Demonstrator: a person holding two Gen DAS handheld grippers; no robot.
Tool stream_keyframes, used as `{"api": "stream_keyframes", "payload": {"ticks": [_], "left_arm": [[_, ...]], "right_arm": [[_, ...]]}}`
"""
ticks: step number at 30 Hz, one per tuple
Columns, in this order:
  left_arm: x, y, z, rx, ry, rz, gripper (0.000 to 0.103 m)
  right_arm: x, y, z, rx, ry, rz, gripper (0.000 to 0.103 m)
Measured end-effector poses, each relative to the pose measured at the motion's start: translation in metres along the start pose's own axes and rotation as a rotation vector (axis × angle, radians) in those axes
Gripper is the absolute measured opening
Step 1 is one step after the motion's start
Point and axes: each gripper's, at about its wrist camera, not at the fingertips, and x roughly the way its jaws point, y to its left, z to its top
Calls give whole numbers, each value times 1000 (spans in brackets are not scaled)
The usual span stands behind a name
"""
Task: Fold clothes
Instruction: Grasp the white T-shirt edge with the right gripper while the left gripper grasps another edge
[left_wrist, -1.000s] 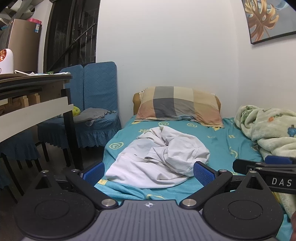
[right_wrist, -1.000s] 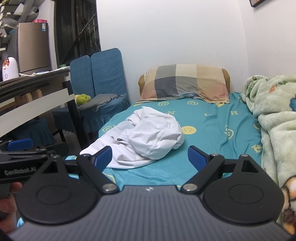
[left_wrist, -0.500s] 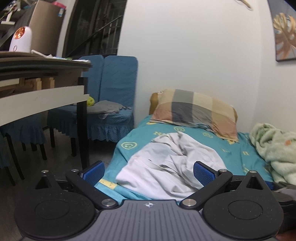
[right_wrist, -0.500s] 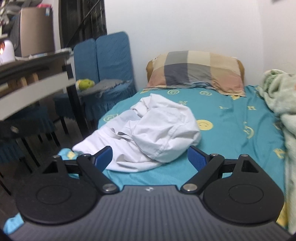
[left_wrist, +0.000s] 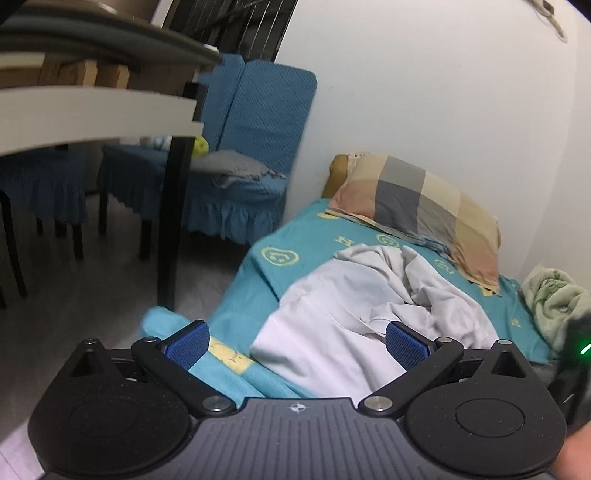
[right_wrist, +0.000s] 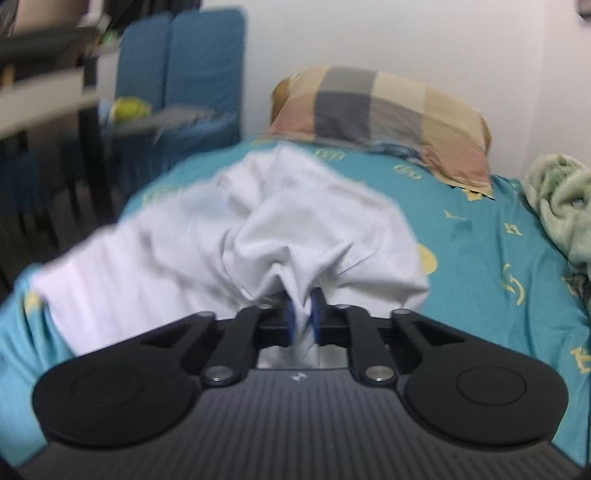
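1 white garment (right_wrist: 288, 229) pinched by R gripper (right_wrist: 303, 321), L gripper (left_wrist: 295, 341) spread wide, 1 pillow (left_wrist: 417, 206)

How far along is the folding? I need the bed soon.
Barely begun. The white garment lies crumpled on the teal bedsheet; no fold shows. The right gripper pinches its near edge; the left gripper hovers open. All folding remains.

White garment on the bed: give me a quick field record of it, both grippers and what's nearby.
garment: white garment, crumpled, unfolded, on the teal bedsheet
right gripper: jaws closed on a pinch of the garment's near edge
left gripper: jaws wide open, holding nothing, at the garment's near corner
pillow: checked, at the head of the bed
blanket: green, bunched on the right
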Motion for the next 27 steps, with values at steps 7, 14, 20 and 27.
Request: {"api": "stream_keyframes", "payload": {"ticks": [7, 14, 20, 27], "left_arm": [[-10, -9, -3, 36, -31, -58, 102], [-34, -28, -4, 91, -53, -151, 102], [-48, -72, -40, 350, 26, -231, 102], [-48, -119, -91, 682, 74, -232, 98]], "right_arm": [[-87, -51, 49, 91, -173, 6, 5], [-176, -104, 56, 218, -201, 33, 5], [-184, -131, 2, 290, -11, 12, 6], [-153, -157, -52, 449, 215, -20, 8]]}}
